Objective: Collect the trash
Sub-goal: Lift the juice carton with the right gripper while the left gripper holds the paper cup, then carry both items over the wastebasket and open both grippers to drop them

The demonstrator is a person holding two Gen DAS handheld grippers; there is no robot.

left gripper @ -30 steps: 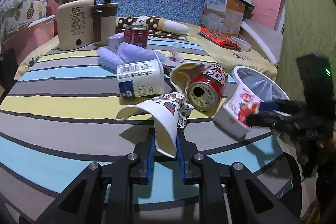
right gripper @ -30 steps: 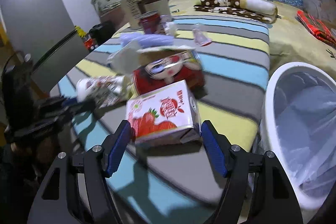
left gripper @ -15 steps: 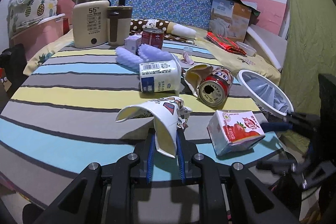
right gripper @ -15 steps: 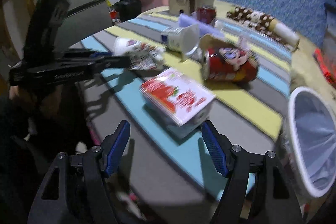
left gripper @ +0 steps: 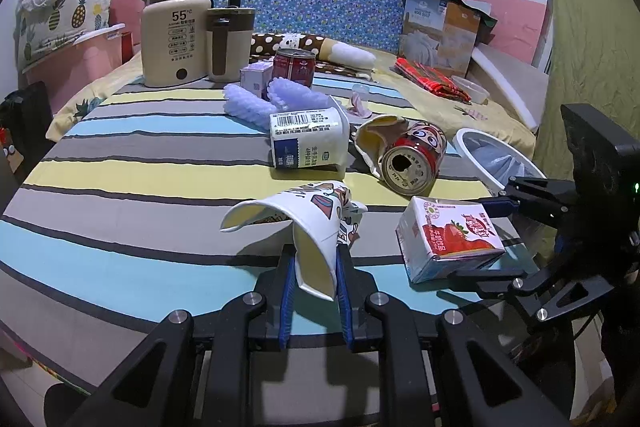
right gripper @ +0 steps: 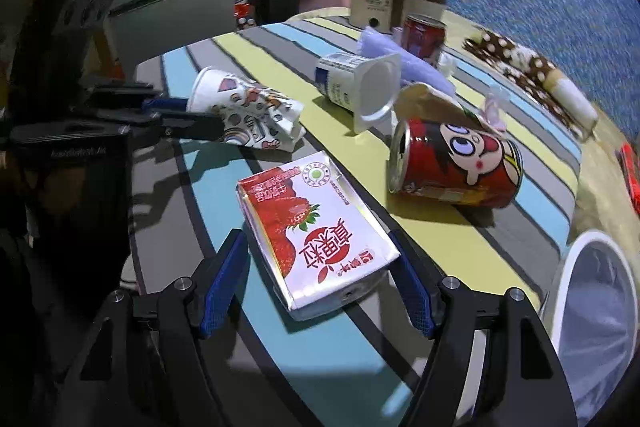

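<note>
Bin (right gripper: 568,267) sits to the right of the right tongs (right gripper: 320,279), which stand wide apart w/ strawberry carton (right gripper: 316,227) between, unpinched; it may skid off-edge. Left tongs (left gripper: 316,287) clamp crushed paper cup (left gripper: 316,227); thin rim could slip.

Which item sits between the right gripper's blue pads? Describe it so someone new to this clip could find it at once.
On the striped tablecloth, look at the near edge beside the white bin. Lying flat there, straddled by the open right gripper, is a strawberry milk carton. It is the only boxy item, white and red with a strawberry picture, unlike the round red can and the crumpled paper cup nearby.
</note>
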